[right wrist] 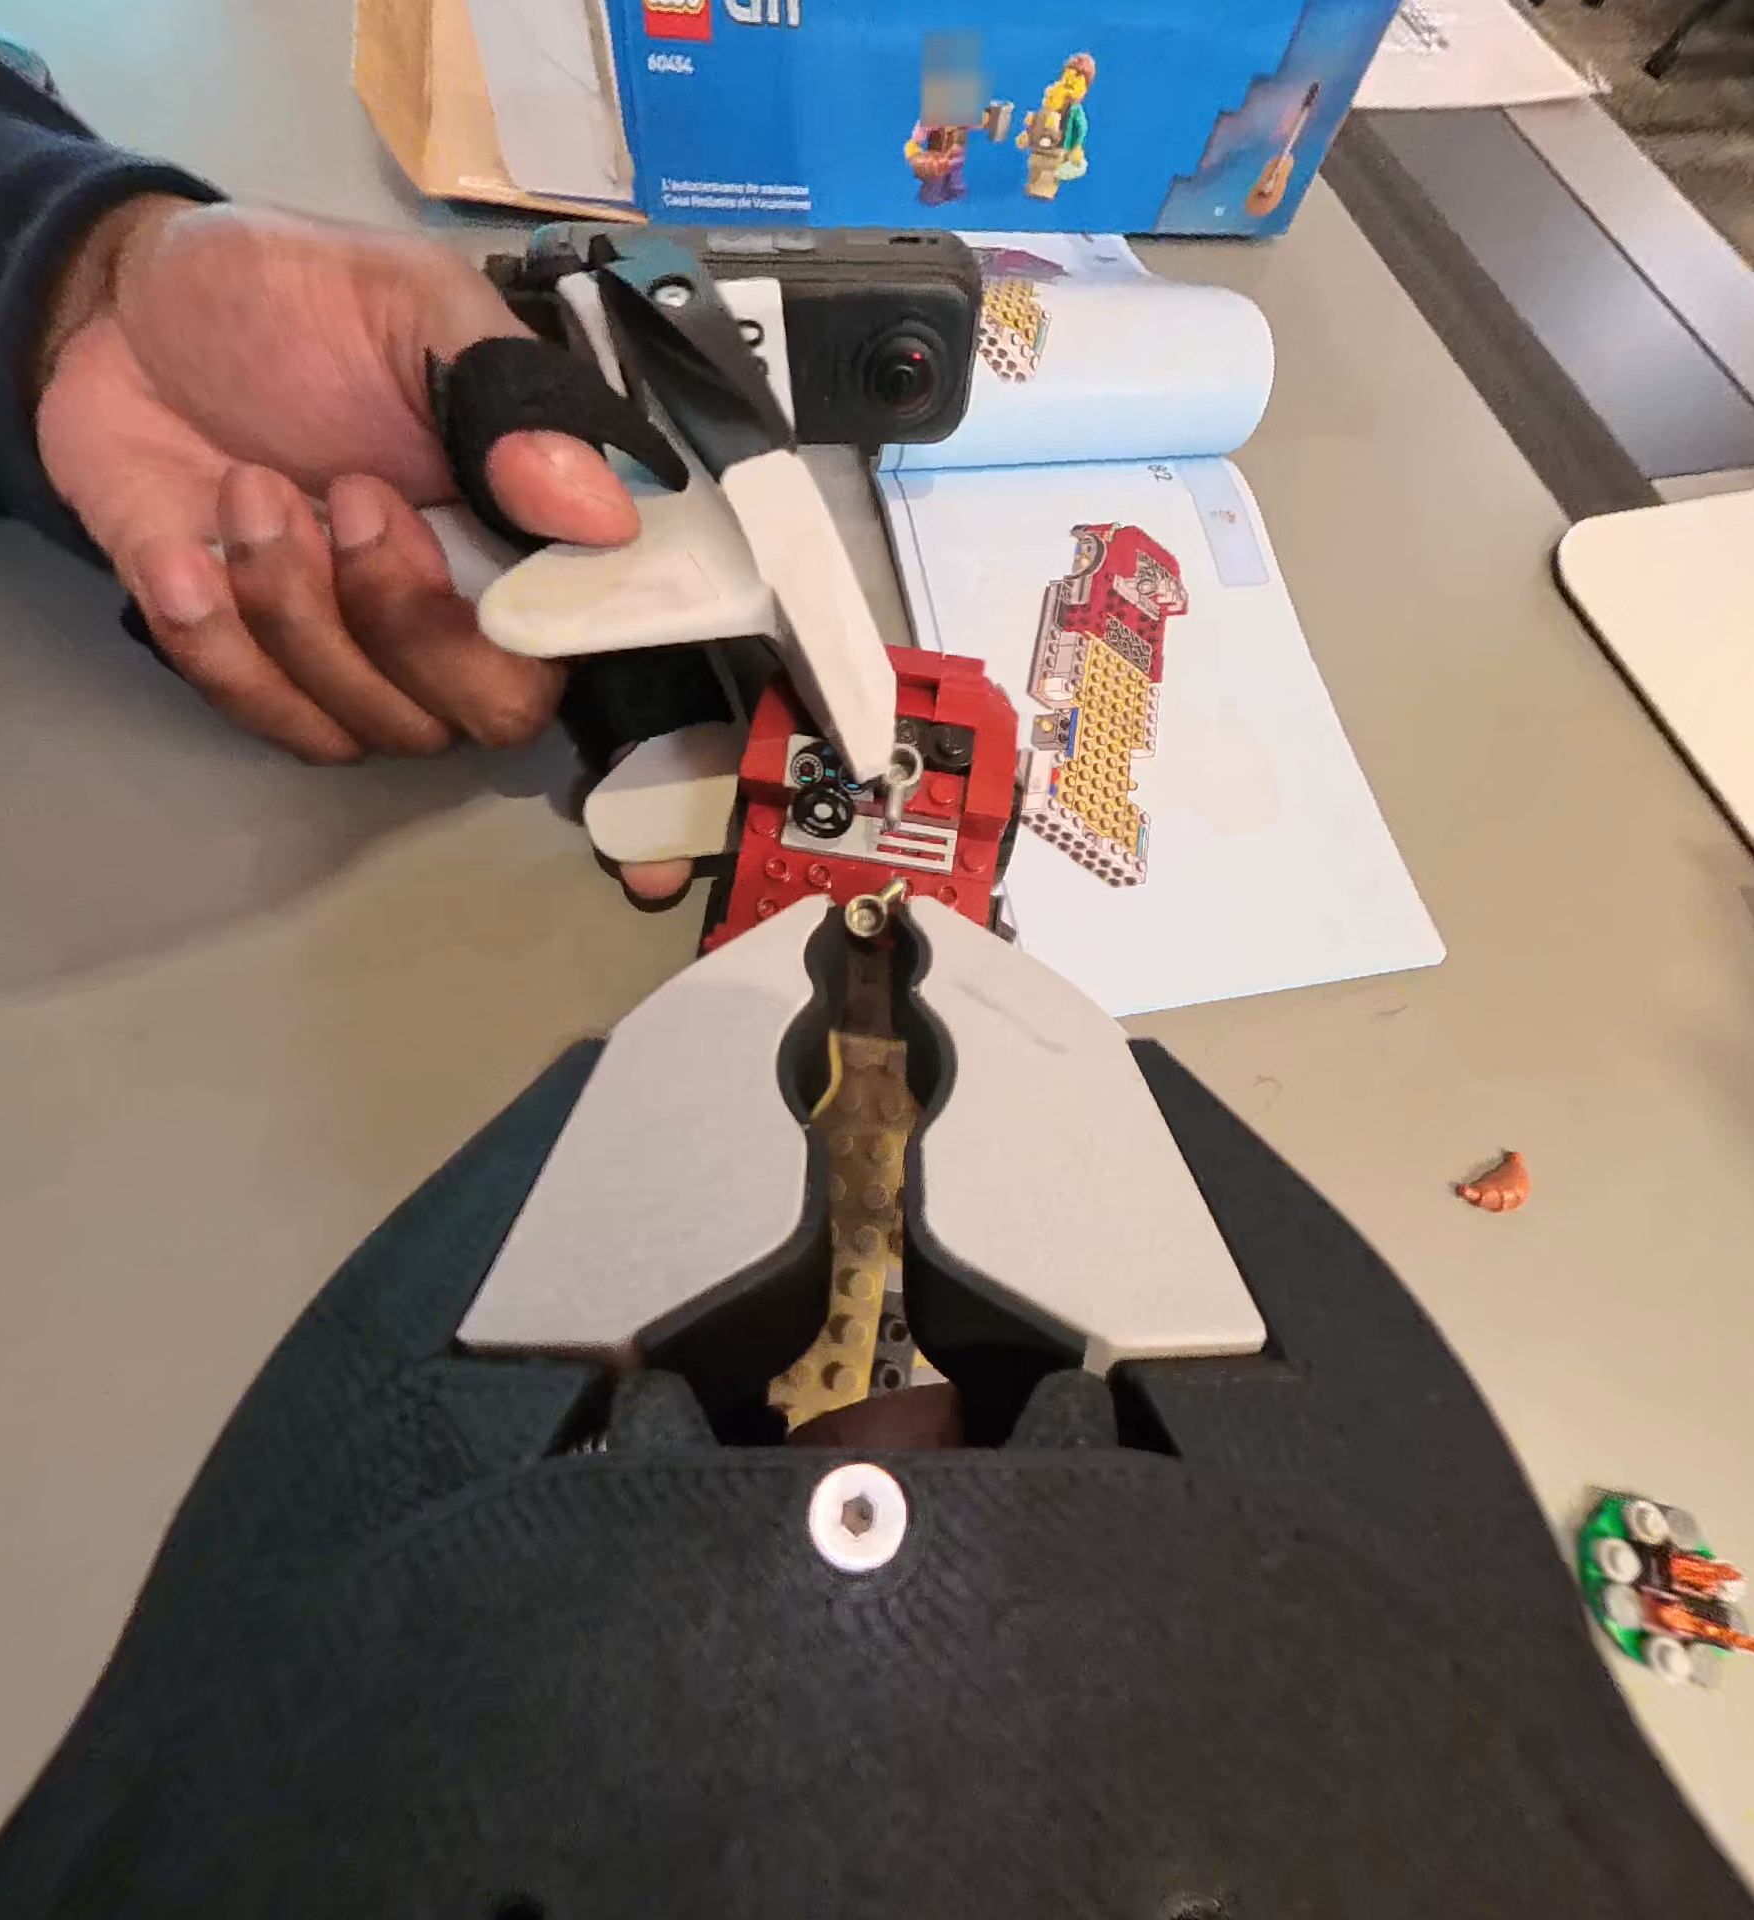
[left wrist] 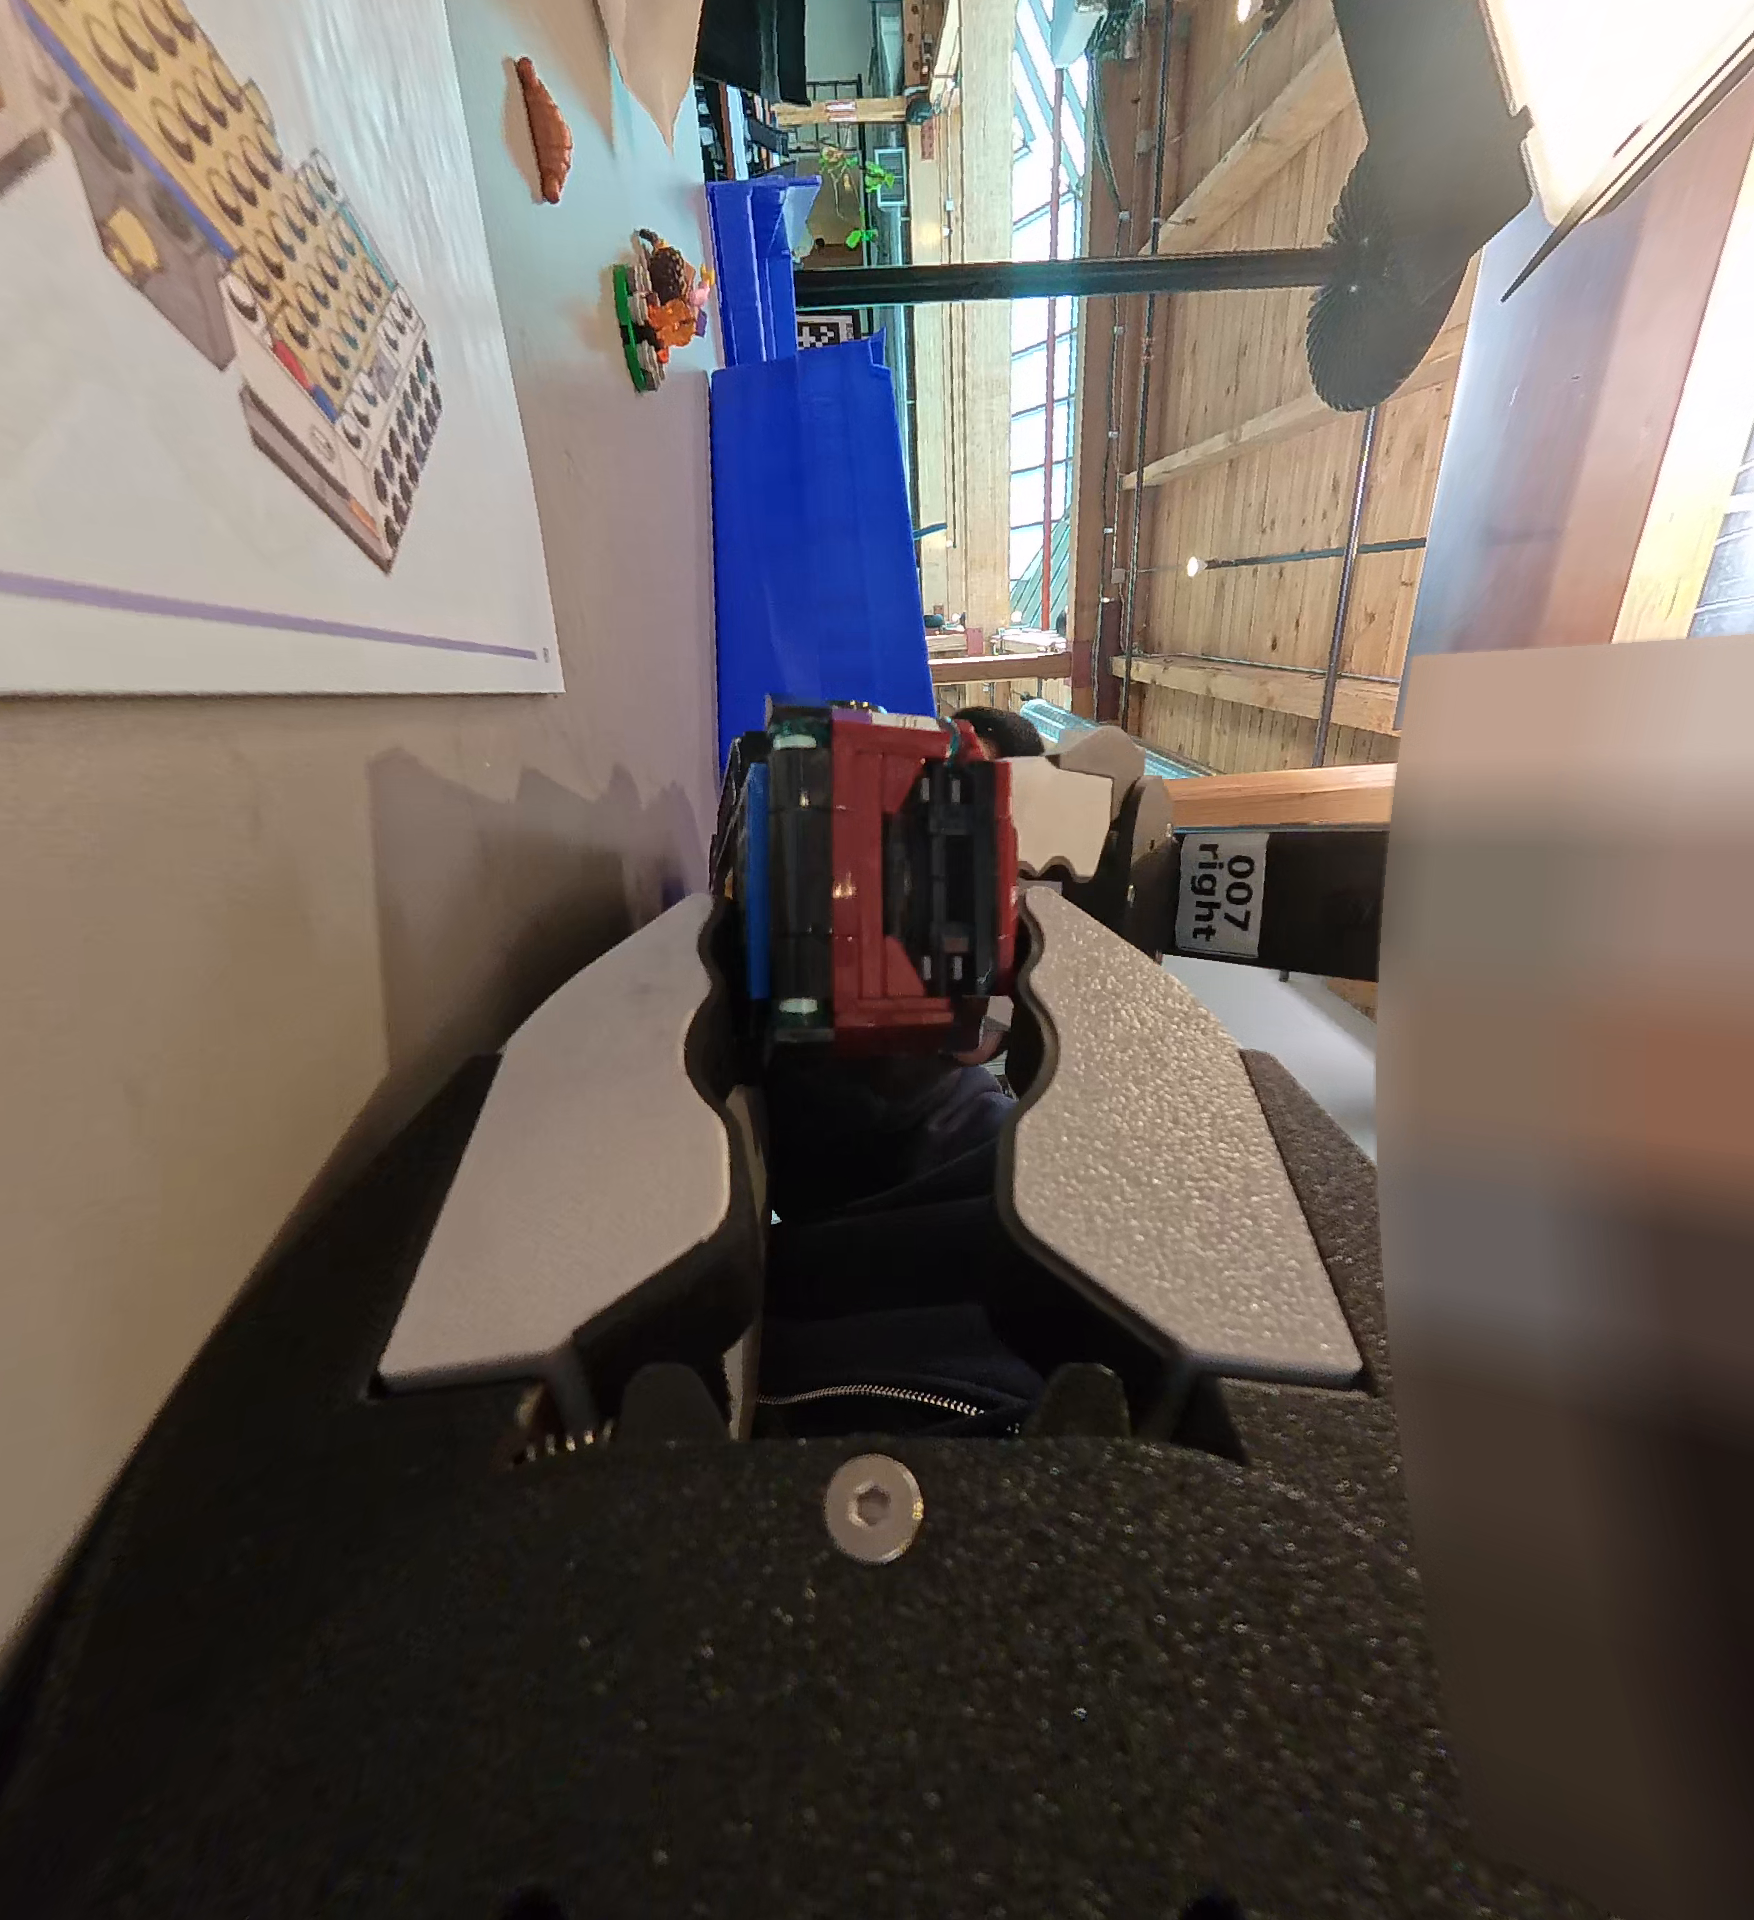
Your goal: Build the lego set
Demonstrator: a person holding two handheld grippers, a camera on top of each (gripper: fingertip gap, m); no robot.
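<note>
left gripper (left wrist: 868, 914): jaws part open around the red brick vehicle (left wrist: 883, 883), both pads pressed on its sides, lifting it on edge above the table (right wrist: 229, 1091), seemingly to steady it.
right gripper (right wrist: 865, 914): fingertips nearly together, pinching a small metallic lever piece (right wrist: 871, 912) just over the vehicle's studded red floor.
vehicle look: dark red cab with black steering wheel, gauge tile, grey grille plate and one upright silver lever (right wrist: 899, 790); a tan studded base runs back under the right gripper.
person's hand (right wrist: 260, 468): grips the left tool's handle.
surroundings: open instruction booklet (right wrist: 1268, 831) behind the vehicle, blue box (right wrist: 956, 104) beyond, brown croissant piece (right wrist: 1496, 1184) and green round build (right wrist: 1631, 1579) lie well apart.
</note>
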